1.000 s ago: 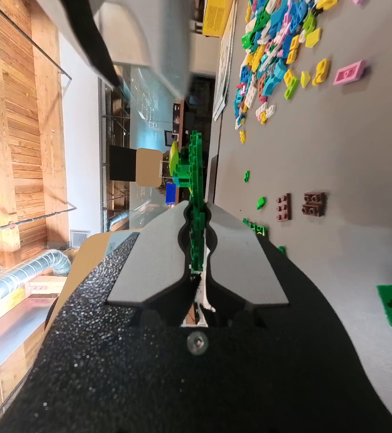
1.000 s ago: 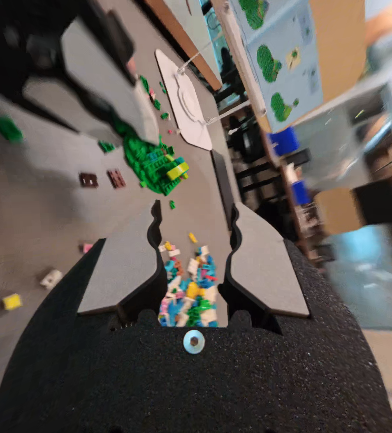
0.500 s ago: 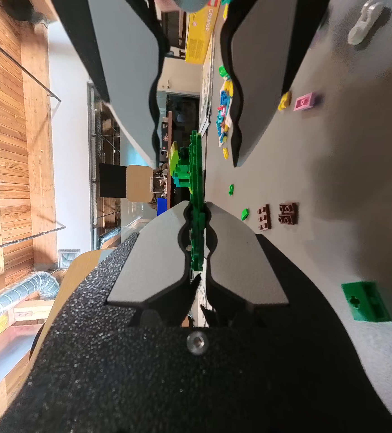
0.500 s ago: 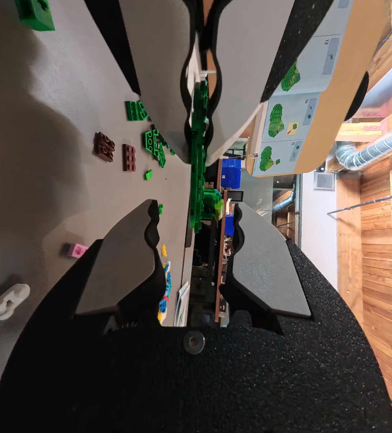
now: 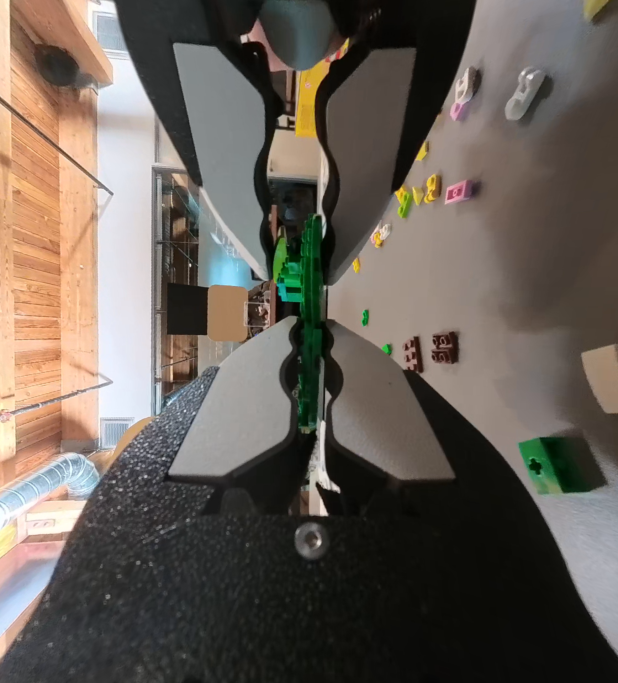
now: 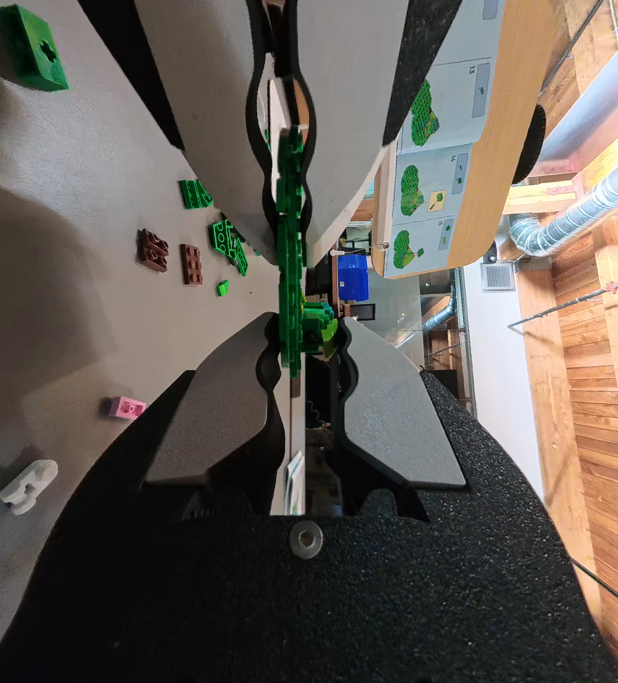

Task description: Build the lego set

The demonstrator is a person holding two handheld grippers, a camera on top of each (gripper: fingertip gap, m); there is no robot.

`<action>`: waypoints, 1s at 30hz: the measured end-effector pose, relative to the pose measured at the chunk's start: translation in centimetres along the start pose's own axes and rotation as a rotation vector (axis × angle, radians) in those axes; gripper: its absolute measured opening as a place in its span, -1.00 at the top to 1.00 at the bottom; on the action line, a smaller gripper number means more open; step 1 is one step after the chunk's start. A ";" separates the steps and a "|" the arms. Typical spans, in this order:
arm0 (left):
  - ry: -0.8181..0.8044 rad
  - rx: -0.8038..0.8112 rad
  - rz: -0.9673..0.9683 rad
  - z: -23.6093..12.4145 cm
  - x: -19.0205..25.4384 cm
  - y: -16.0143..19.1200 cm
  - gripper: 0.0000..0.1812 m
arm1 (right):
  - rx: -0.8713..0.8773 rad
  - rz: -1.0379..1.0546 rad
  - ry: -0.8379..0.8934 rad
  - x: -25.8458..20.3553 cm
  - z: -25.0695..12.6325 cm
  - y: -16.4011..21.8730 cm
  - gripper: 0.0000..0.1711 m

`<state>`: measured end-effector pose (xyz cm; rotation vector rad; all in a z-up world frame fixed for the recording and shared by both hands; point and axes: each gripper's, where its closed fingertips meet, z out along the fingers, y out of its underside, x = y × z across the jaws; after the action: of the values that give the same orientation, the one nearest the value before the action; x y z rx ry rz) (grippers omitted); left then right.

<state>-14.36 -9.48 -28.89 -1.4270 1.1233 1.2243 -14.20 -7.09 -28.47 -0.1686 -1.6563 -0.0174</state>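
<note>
Gripping the green lego plate (image 5: 311, 373), the left gripper (image 5: 311, 332) squeezes it edge-on.
Right gripper (image 6: 305, 332) fingers stand spread around its far end; touching is hard to tell.

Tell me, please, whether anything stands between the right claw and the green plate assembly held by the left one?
Nothing visible does. The open right claw already straddles the free edge of the green plate assembly, which the left claw grips at the opposite end.

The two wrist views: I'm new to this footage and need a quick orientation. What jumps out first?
A green lego build held edge-on, above the grey table, sits in the middle of both views. The left tongs are shut on one end, and the right tongs stand open around the other end. Loose pieces lie on the table: two brown plates, a green block, a pink brick.
</note>
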 end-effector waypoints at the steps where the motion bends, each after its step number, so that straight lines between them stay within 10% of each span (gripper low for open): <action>1: 0.001 0.004 -0.004 0.0 0.0 -0.1 0.91 | 0.006 0.008 -0.001 0.0 -0.1 0.0 0.68; 30: 0.062 0.046 -0.045 -0.1 0.8 -0.6 0.91 | 0.053 0.119 -0.093 -0.8 -0.3 0.1 0.65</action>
<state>-13.66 -9.51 -29.58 -1.4562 1.1481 1.1234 -13.79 -7.12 -29.20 -0.2297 -1.7355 0.1261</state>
